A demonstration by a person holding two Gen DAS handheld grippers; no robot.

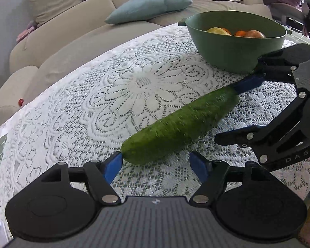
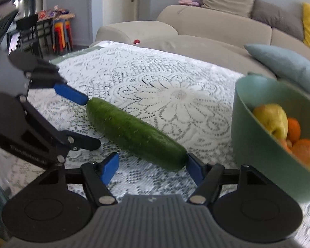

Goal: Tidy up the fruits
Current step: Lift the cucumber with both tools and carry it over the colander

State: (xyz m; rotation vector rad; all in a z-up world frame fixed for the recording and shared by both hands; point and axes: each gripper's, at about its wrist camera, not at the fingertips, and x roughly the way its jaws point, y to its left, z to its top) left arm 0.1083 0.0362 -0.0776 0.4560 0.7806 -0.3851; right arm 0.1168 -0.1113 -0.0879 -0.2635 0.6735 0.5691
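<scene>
My left claw [image 1: 156,166] and right claw [image 2: 153,166] both gape, gripping nothing. The cucumber [image 1: 180,124] lies on the lace cloth [image 1: 93,103] between them, one blue pad at each tip, probably steadying it; the bowl [image 2: 256,144] sits just right.

We see a long dark-green cucumber [image 1: 179,126] lying flat and slantwise on the lace tablecloth [image 1: 93,95], its skin finely bumpy. Near its far end stands a green bowl [image 1: 233,49] (matte, with small side handles) holding a yellow apple [image 2: 272,119] and several oranges [image 2: 305,150].
</scene>
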